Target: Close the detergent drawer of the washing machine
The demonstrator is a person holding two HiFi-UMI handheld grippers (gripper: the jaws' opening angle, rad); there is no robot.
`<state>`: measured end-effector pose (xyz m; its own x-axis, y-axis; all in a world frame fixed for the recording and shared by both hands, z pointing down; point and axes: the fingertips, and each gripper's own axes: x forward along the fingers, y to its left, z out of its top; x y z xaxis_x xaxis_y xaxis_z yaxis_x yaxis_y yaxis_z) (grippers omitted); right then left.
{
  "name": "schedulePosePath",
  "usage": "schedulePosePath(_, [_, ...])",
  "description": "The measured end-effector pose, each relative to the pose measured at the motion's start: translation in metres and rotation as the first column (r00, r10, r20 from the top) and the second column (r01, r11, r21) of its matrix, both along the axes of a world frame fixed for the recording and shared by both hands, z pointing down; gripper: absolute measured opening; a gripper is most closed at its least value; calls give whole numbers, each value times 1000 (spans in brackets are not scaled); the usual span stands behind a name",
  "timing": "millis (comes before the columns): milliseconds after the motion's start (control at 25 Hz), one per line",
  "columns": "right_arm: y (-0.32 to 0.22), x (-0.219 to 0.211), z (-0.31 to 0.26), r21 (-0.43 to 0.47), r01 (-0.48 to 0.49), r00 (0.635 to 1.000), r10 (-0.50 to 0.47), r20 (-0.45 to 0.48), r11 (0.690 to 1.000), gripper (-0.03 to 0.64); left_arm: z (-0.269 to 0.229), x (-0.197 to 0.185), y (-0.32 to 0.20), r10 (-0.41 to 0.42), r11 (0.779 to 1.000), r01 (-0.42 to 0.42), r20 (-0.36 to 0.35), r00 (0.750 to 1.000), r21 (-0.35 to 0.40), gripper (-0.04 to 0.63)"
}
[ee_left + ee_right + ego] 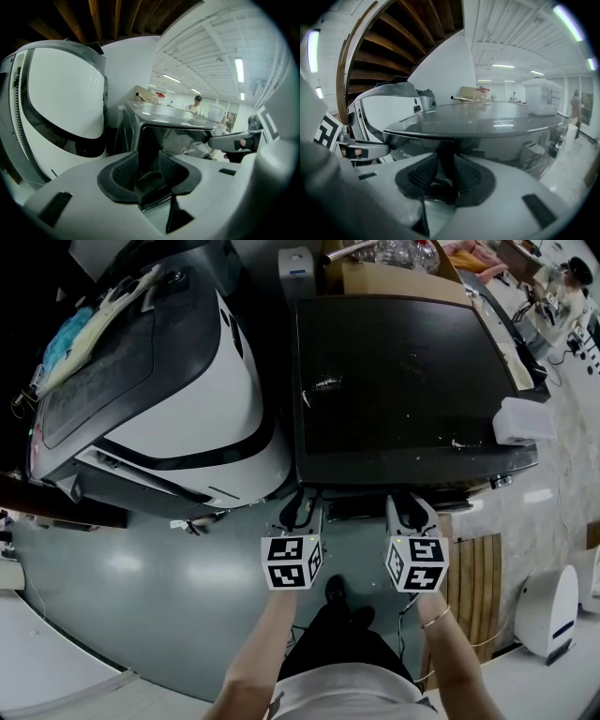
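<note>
The detergent drawer (354, 509) is seen standing out from the front of the washing machine (403, 381), just under its dark top. The left gripper (300, 510) and the right gripper (411, 510) are held close beside it, one at each side. Both pairs of fingers are kept apart, and nothing is gripped.

The left tool (149, 162) is seen with its jaws standing apart, and nothing is pressed between the dark ribbed pads (124, 171). Beyond them the grey washing machine (187, 129) is framed, a dark panel (150, 140) on its front lined up with the gap. A white rounded machine (65, 93) is seen at left. The right tool (229, 140) is held near the washer's front. A person (197, 104) is seen far behind.
</note>
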<state>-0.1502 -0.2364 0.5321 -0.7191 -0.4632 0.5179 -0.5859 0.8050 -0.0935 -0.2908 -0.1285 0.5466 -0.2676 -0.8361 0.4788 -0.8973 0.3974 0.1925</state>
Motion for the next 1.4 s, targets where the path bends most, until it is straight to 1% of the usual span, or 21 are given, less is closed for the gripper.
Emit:
schedulePosePath(120, [0,-1,0,-3,-3,1000,3,-4,1000,104,0,0,0,0,1000,0,-2,1000,-6,126])
schedulePosePath(280, [-1,-1,1,15,7,1000,-7,-25,1000,104,1,-1,-1,-5,1000,6,16,1000,-29,126])
schedulePosePath(400, [0,2,-2,30,11,999,-10,-34,999,104,-2,0,2,-12,1000,12,18,1000,-24,125])
schedulePosePath(640, [9,11,-22,44,20,1000,-20,16,999,103,-19,6,7,-6,1000,6,34,999,7,124])
schedulePosePath(1000, [34,26,-48,55,60,995,-64,70,997,103,-44,24,28,-22,998,19,50,999,60,93])
schedulePosePath(1080, [38,31,-53,63,62,995,-67,79,996,91,-48,28,34,-23,998,19,57,998,68,84])
schedulePosePath(1400, [56,47,-70,76,82,989,-91,117,994,87,-61,48,58,-17,997,10,87,996,82,58])
